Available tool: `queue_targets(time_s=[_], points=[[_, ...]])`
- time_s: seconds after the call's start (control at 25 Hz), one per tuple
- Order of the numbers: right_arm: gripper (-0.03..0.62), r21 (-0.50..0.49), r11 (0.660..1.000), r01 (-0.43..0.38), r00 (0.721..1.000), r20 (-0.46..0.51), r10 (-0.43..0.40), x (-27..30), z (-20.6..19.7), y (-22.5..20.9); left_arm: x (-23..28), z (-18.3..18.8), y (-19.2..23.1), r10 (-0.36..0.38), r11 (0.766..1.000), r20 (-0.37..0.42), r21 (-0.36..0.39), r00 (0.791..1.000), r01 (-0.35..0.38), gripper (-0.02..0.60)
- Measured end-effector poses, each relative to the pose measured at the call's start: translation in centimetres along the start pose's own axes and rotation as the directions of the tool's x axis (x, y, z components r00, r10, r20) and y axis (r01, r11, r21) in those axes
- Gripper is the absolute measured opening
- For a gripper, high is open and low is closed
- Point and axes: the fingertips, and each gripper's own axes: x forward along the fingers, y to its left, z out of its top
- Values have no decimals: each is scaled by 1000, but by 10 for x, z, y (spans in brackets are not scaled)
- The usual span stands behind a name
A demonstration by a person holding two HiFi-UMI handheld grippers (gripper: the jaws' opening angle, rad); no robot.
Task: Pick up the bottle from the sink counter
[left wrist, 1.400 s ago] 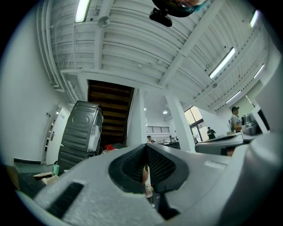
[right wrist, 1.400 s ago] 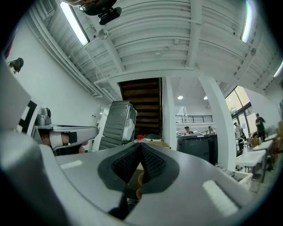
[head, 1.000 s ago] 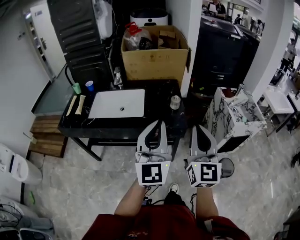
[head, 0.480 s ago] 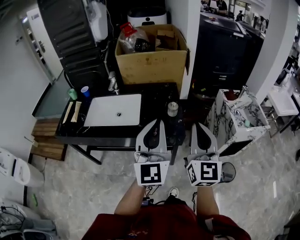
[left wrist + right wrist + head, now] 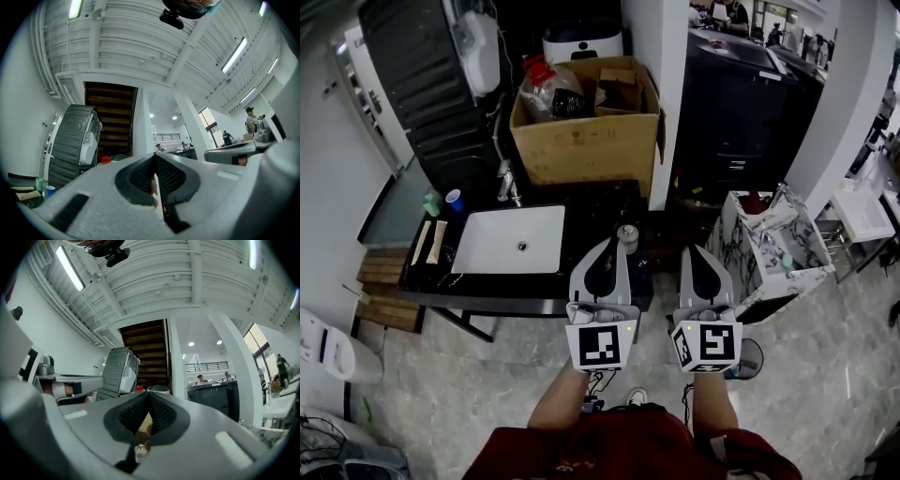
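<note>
Left gripper (image 5: pixel 609 244) and right gripper (image 5: pixel 698 249) both closed, empty. Bottle (image 5: pixel 627 238) stands on the black table (image 5: pixel 598 202), right of the sink (image 5: pixel 487 246). Cardboard box (image 5: pixel 586 142) behind holds a red-capped jug (image 5: pixel 546 89).

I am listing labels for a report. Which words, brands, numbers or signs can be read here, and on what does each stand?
No text is legible.
Cardboard box: faint marks on its front, too blurred to read.
Left gripper, right gripper: black-and-white square markers, no letters.
Bottle: label, if any, too small to read.
</note>
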Motion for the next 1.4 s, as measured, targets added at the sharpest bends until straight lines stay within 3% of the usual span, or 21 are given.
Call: queue_targets(time_s=[0.32, 0.6, 1.4], points=[[2, 24, 1000, -4, 1000, 3, 4, 24, -12, -47, 46, -16, -24, 8, 1000, -6, 6, 1000, -8, 2], [2, 44, 999, -19, 1000, 8, 19, 44, -20, -62, 69, -23, -27, 19, 1000, -3, 8, 1000, -19, 2], [2, -4, 999, 47, 999, 7, -47, 173, -42, -38, 159, -70, 66, -52, 998, 4, -18, 999, 52, 2]])
